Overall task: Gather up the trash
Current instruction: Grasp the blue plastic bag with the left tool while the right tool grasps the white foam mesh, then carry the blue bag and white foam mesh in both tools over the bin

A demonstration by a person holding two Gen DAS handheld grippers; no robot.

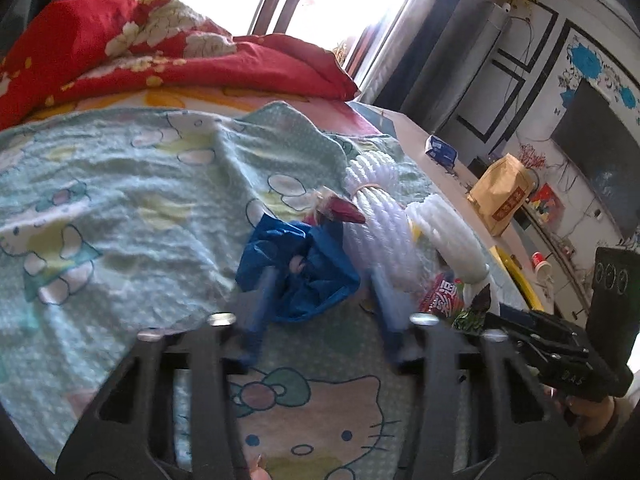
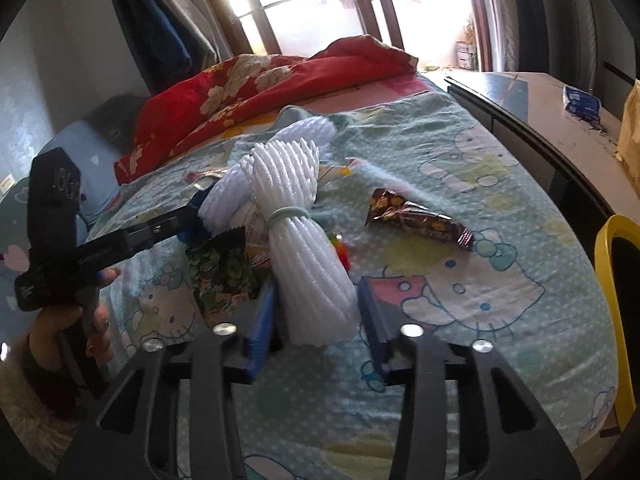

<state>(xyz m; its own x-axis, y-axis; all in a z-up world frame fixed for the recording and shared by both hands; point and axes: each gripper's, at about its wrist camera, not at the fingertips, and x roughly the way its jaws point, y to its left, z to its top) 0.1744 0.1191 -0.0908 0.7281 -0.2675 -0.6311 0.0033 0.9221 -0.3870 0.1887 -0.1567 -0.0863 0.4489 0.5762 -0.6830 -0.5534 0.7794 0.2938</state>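
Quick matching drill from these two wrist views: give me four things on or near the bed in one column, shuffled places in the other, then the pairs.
1. white foam net bundle
2. blue plastic bag
3. brown snack wrapper
4. brown paper bag

A. on the side table beside the bed
B. between the left gripper's open fingers
C. lying apart on the sheet, right of the bundle
D. between the right gripper's open fingers

Pairs: 1-D, 2-B, 3-C, 4-A

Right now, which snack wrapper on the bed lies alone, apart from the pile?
The dark brown wrapper with yellow print. It lies alone on the sheet, right of the white foam net bundle; the green wrapper is tucked against the bundle.
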